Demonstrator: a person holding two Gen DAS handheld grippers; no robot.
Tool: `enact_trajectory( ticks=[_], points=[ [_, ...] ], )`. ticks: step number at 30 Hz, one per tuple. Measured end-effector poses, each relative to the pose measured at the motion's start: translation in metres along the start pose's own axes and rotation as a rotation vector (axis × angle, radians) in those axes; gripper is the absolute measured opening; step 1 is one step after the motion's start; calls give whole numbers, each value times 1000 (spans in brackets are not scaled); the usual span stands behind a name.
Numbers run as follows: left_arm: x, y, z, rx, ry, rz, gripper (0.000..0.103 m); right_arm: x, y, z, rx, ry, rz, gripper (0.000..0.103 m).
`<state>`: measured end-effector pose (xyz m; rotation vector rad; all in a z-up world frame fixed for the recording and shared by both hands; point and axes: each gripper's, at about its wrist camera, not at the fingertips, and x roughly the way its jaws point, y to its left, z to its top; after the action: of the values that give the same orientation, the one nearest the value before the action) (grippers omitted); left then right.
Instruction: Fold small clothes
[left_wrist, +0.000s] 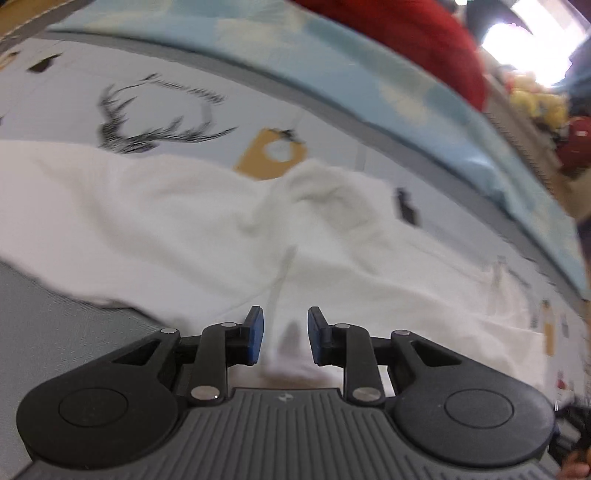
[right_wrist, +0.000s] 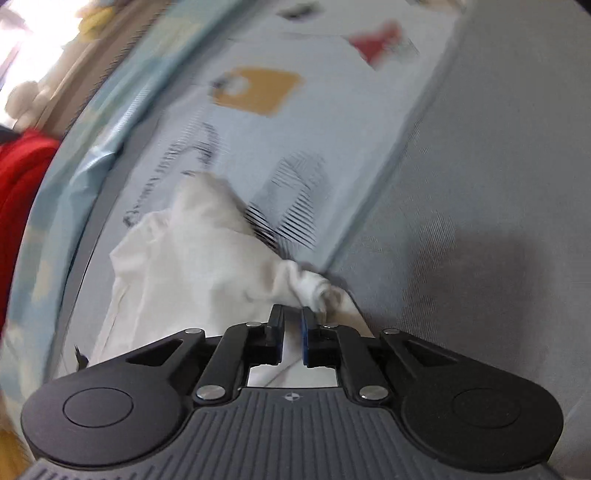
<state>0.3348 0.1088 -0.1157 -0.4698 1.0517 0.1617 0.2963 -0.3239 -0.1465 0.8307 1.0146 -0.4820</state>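
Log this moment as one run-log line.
left claw: open over white garment | right claw: slightly open, garment between | bedsheet: underneath

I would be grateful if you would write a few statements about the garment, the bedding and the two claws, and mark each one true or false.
1. The garment on the bed is white. True.
2. The sheet beneath it is plain, with no print. False: it bears printed pictures, among them dark antlers and a mustard-yellow tag.
3. The left claw has a clear gap between its blue pads, with white cloth showing in the gap. True.
4. The right claw stands wider apart than the left. False: its gap is much narrower.
5. The garment lies flat and smooth. False: it is rumpled, with a raised bunch close to the right claw.
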Motion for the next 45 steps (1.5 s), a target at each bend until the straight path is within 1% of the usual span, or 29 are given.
enact_trajectory(
  ticks=[1,2,3,4,5,6,7,8,9,11,12,13,15,17,21,26,30,33,36,37,39,40,43,44,45],
  points=[
    [3,-3,-2,4,18,-29,29,-8,8,-4,-42,-44,27,26],
    [6,-5,-3,7,44,-51,31,-9,12,-3,-68,-71,48,28],
    [11,-5,-6,13,71,-66,32,-8,16,-5,-87,-73,64,28],
    [18,-4,-8,27,101,-57,34,-2,17,-5,-85,-48,71,28],
    [24,-3,-11,50,132,-16,34,6,12,-6,-53,-5,61,28],
    [28,0,-12,74,146,26,34,13,7,-7,-16,30,34,28],
    [30,3,-13,89,143,61,34,18,0,-9,24,54,2,23],
    [29,8,-13,79,134,60,33,19,-2,-9,41,49,1,22],
    [25,13,-10,44,121,39,34,16,0,-9,32,40,-7,23],
    [13,24,-5,-20,76,-1,34,4,13,-10,-32,-10,-25,28],
    [6,31,-1,-43,40,-10,34,-4,19,-8,-69,-48,-19,29],
    [1,37,3,-57,9,-4,34,-10,22,-10,-105,-79,-12,30],
    [-7,53,9,-85,-44,29,34,-19,29,-12,-145,-112,4,33],
    [-14,78,17,-140,-82,74,34,-21,36,-14,-171,-122,13,33],
    [-28,136,35,-264,-148,147,34,-16,40,-14,-173,-84,26,33],
    [-57,213,48,-344,-226,256,34,-18,51,-19,-192,-75,38,33],
    [-75,274,52,-446,-258,327,39,-22,56,-23,-209,-75,44,33],
    [-76,307,53,-518,-253,332,40,-23,59,-25,-218,-74,42,33],
    [-70,324,50,-579,-231,316,40,-23,62,-27,-221,-72,39,33],
    [-69,326,50,-582,-233,318,40,-24,63,-28,-221,-71,39,33],
    [-71,325,52,-572,-237,350,40,-25,64,-29,-224,-72,40,33],
    [-72,325,52,-575,-238,354,40,-26,64,-29,-225,-71,41,33],
    [-72,326,50,-604,-249,379,40,-24,62,-30,-217,-56,43,33],
    [-72,328,45,-611,-255,378,38,-24,61,-29,-212,-50,44,33],
    [-71,328,44,-612,-263,377,30,-24,60,-29,-210,-47,43,33]
  ],
)
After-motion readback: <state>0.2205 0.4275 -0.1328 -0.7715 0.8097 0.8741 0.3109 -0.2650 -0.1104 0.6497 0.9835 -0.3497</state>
